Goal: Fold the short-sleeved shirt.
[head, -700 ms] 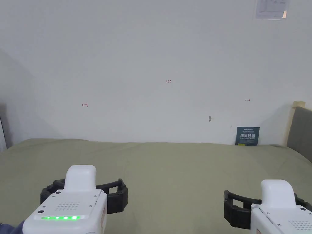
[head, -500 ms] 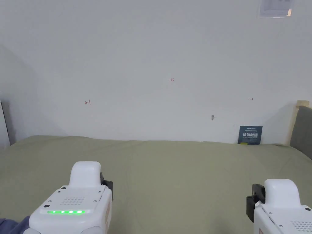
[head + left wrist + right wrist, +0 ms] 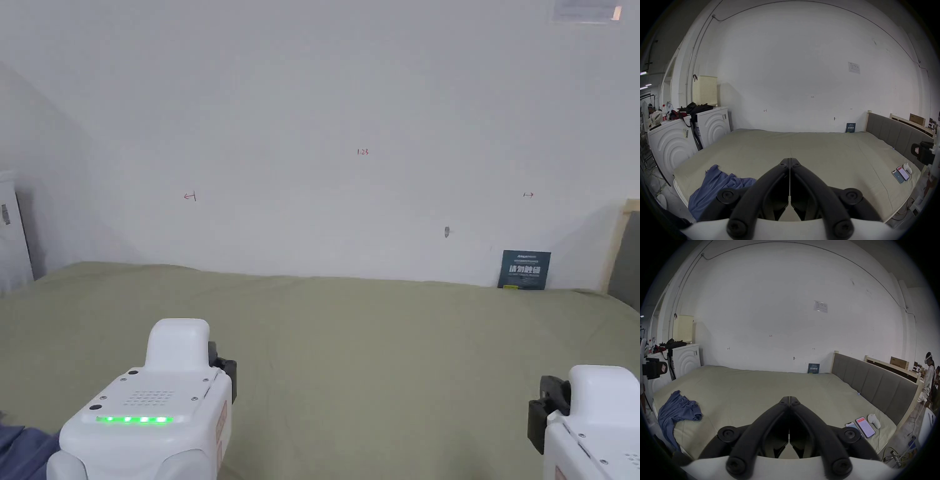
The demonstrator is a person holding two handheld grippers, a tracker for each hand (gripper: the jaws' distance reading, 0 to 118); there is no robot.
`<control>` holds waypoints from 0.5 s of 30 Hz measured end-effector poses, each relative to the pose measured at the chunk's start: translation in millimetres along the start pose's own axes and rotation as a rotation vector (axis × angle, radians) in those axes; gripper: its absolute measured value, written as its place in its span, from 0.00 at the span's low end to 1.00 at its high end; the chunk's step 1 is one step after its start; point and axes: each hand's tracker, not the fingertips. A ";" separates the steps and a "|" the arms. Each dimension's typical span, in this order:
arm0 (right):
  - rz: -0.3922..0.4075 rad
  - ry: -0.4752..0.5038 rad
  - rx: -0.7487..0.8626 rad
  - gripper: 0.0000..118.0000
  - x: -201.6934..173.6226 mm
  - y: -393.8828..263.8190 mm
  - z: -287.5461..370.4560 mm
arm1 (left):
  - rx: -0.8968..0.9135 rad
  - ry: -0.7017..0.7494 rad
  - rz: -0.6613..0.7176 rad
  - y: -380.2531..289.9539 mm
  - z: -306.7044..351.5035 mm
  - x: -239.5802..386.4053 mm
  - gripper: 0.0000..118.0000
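I am standing at the foot of the bed [image 3: 350,350], its wide green sheet lying bare ahead of me, likely the surface for folding. The blue short-sleeved shirt [image 3: 716,186] is lying crumpled at the bed's near left corner, at about eight o'clock from my left hand-held gripper [image 3: 789,160], partly spilling over the edge and not yet spread out. Two phones [image 3: 861,426] are sitting at four o'clock, out of the way. I am holding both hand-held grippers above the sheet, jaws pressed fully together on nothing; the right hand-held gripper [image 3: 789,398] is touching nothing either.
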 end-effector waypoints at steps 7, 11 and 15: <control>-0.004 0.065 -0.016 0.00 -27.0 1.3 -4.5 | -0.008 0.075 0.004 -2.6 6.5 -34.3 0.00; 0.014 0.166 -0.004 0.00 -70.5 2.9 -12.0 | -0.013 0.155 0.020 -5.2 21.2 -70.4 0.00; 0.017 0.286 0.001 0.00 -119.9 7.0 -19.0 | -0.028 0.263 0.036 -10.0 39.6 -109.5 0.00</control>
